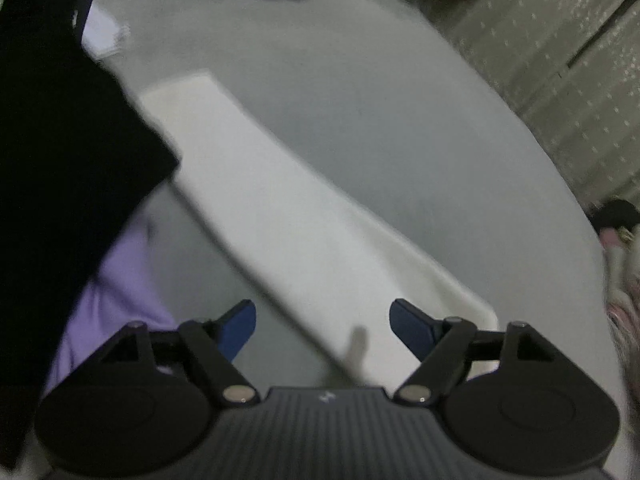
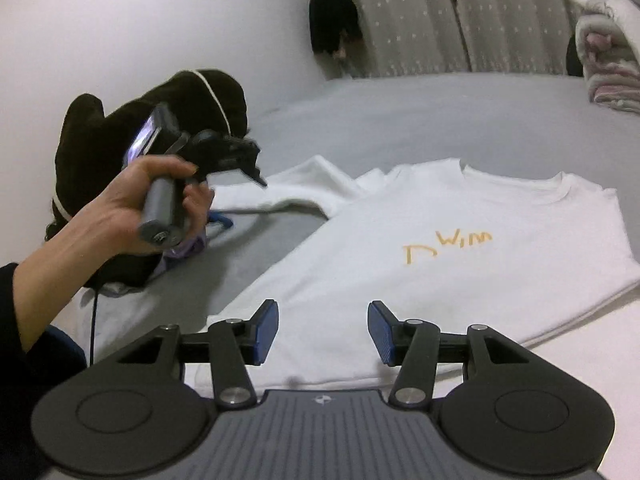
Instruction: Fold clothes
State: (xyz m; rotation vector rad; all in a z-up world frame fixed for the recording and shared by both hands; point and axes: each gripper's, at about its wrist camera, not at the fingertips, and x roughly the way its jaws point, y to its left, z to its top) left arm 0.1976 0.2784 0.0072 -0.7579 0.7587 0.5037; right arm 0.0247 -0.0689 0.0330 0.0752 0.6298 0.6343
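A white sweatshirt with orange lettering lies flat, front up, on the grey bed. Its left sleeve stretches out sideways toward a dark pile. In the left wrist view that sleeve runs diagonally across the bed, blurred. My left gripper hovers open over the sleeve's near part with nothing between its blue pads. A hand holds the left gripper just above the sleeve end. My right gripper is open over the sweatshirt's bottom hem, holding nothing.
A black garment pile sits at the bed's left by the white wall, seen close as black cloth, with purple fabric beneath it. Folded blankets lie at the far right. A patterned curtain hangs behind the bed.
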